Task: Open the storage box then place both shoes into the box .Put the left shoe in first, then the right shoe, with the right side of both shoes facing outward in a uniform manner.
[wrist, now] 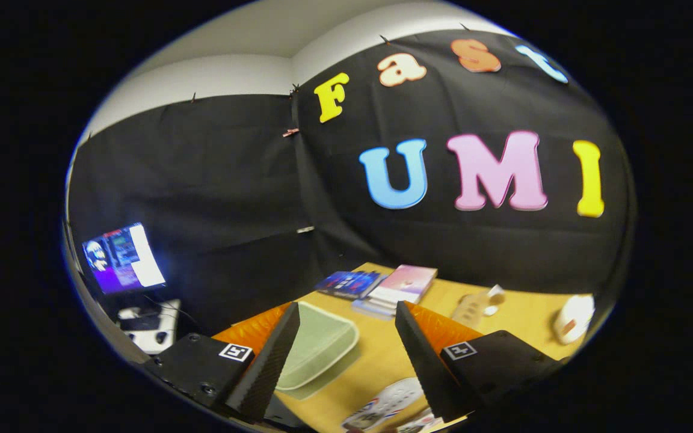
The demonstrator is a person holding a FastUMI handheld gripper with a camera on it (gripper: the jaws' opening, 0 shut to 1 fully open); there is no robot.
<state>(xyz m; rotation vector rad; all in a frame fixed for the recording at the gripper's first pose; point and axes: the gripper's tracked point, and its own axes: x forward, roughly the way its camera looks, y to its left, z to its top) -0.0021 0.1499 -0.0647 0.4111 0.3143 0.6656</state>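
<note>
My gripper [347, 308] is open and held above the wooden table [376, 361], tilted upward toward the booth wall, with nothing between its fingers. A pale green storage box [317, 347] with rounded corners lies on the table just ahead of the left finger, partly hidden by it; I cannot tell whether it is open. Low between the fingers lies a white shoe [390, 402] with coloured markings. Part of a second shoe [418, 423] peeks out beside the right finger, mostly hidden.
A stack of books [382, 287] lies at the table's far edge beyond the fingers. A beige object [474, 307] and a white rounded object [574, 319] sit to the right. Off the table to the left are a lit monitor [121, 258] and a white device [153, 328].
</note>
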